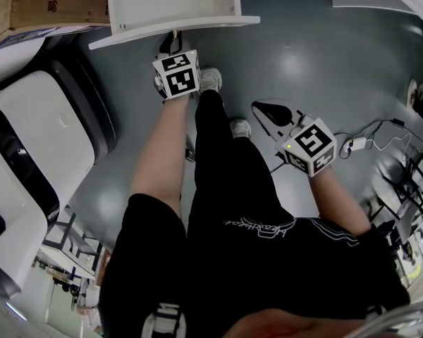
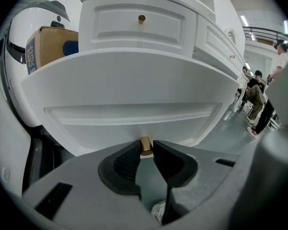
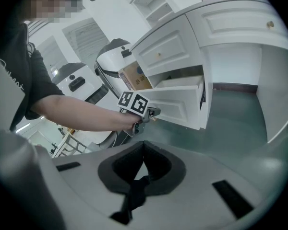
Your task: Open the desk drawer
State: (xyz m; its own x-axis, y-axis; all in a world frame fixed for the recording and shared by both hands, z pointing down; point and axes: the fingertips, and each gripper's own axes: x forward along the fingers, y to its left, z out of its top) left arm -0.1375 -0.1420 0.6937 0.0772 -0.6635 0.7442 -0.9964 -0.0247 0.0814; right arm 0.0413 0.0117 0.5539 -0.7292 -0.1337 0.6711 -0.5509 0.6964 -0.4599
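Note:
The white desk drawer (image 1: 173, 5) stands pulled out from the desk; in the right gripper view the drawer (image 3: 180, 104) juts from the cabinet. Its small brass knob (image 2: 145, 146) sits in the middle of the drawer front (image 2: 134, 92). My left gripper (image 2: 145, 150) is shut on that knob, one dark pad pressing each side. In the head view the left gripper (image 1: 173, 46) reaches to the drawer front above my shoes. My right gripper (image 3: 143, 144) is shut with nothing in it. In the head view the right gripper (image 1: 268, 111) hangs over the grey floor, away from the drawer.
A large white machine (image 1: 28, 160) stands at the left beside the drawer, with a cardboard box (image 1: 49, 2) behind it. A closed upper drawer with its own knob (image 2: 141, 18) is above. Cables and an adapter (image 1: 356, 144) lie on the floor at the right. People sit far off (image 2: 256, 95).

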